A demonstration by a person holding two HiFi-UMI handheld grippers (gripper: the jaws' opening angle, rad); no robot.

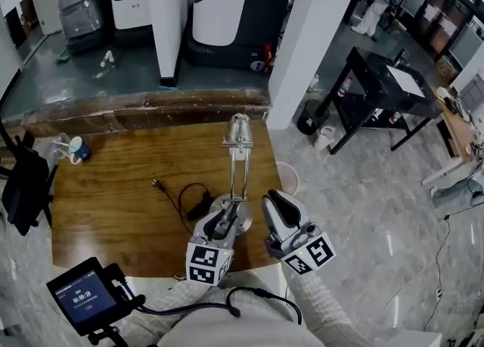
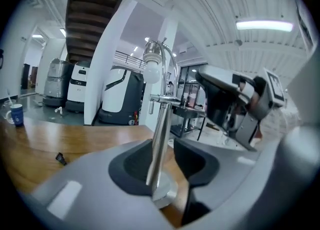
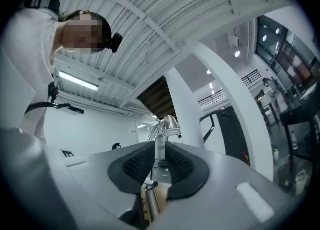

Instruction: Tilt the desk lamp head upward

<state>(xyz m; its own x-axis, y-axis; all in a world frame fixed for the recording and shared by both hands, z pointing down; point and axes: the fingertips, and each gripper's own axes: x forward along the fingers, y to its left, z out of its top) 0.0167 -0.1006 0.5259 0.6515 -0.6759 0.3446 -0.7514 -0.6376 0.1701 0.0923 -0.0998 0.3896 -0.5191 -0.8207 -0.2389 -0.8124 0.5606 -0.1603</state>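
A blue cup [image 1: 79, 149] stands on the wooden counter [image 1: 113, 202], well away to the left of the left hand-held gripper [image 1: 221, 226]. What it holds cannot be made out.

The desk lamp [image 1: 238, 141] is polished chrome. It has a round, flat base [image 2: 165, 194], a slim straight stem [image 2: 161, 134] and a small rounded head at the top. Its long axis stands upright, rising straight ahead of the left hand-held gripper, and the white bulb [image 2: 151, 72] hangs downward under a curved neck.

The left hand-held gripper's dark, ribbed pads are apart. They sit either side of the stem just above the base, with a strip of wood showing between the stem and the right pad, so the stem is not pinched.

The right hand-held gripper [image 1: 278, 209] sits just to the right of the left one, clear of the lamp. Its pads are drawn close with a narrow gap between them, and it holds nothing.

A thin black cable [image 1: 185, 200] with a plug lies looped on the counter, just left of the left hand-held gripper.
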